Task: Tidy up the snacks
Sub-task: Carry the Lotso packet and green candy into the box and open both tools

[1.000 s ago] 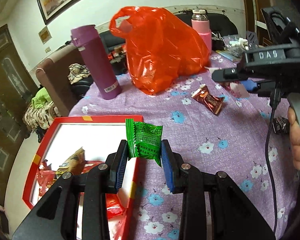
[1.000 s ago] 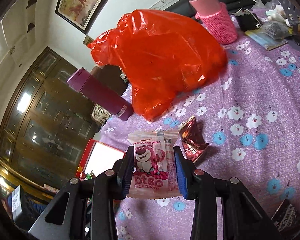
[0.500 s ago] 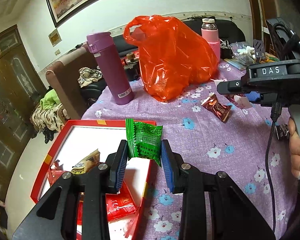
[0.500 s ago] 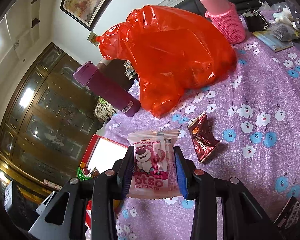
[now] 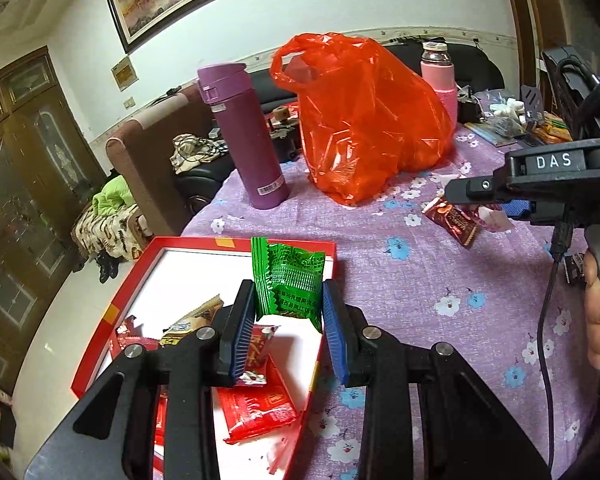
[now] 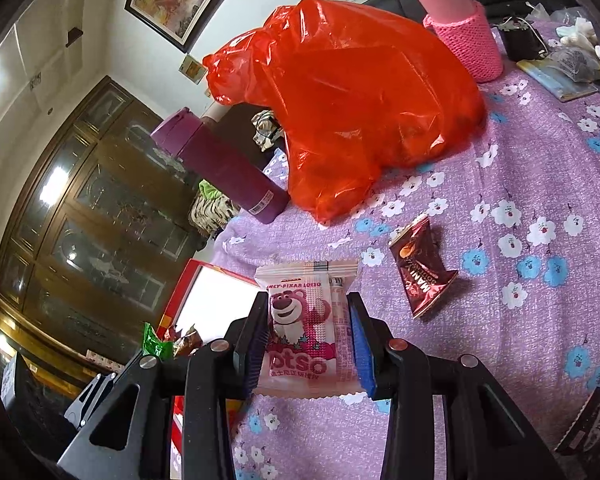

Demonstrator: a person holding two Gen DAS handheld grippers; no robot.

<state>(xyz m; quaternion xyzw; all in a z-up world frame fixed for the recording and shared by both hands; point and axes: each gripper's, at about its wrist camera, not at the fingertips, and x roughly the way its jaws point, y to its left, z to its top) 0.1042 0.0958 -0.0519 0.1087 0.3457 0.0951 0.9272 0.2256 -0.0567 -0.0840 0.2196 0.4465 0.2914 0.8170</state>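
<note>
My left gripper (image 5: pixel 288 326) is shut on a green snack packet (image 5: pixel 290 280) and holds it above the right side of a red box (image 5: pixel 120 292) with a white inside. Several red and brown snack packets (image 5: pixel 256 404) lie in the box. My right gripper (image 6: pixel 310 344) is shut on a pink bear-print snack packet (image 6: pixel 306 324) above the purple flowered tablecloth (image 6: pixel 500 320). It also shows at the right of the left wrist view (image 5: pixel 496 216). A dark red snack packet (image 6: pixel 422 274) lies on the cloth beside it.
A red plastic bag (image 5: pixel 364 120), a purple flask (image 5: pixel 244 136) and a pink-sleeved bottle (image 5: pixel 440 76) stand at the back. Small clutter (image 5: pixel 512 120) lies at the far right. A dark packet (image 6: pixel 592 424) lies at the near right.
My left gripper has pulled back and up with the green packet, so more of the box shows. My right gripper has shifted slightly back toward the box with the pink packet.
</note>
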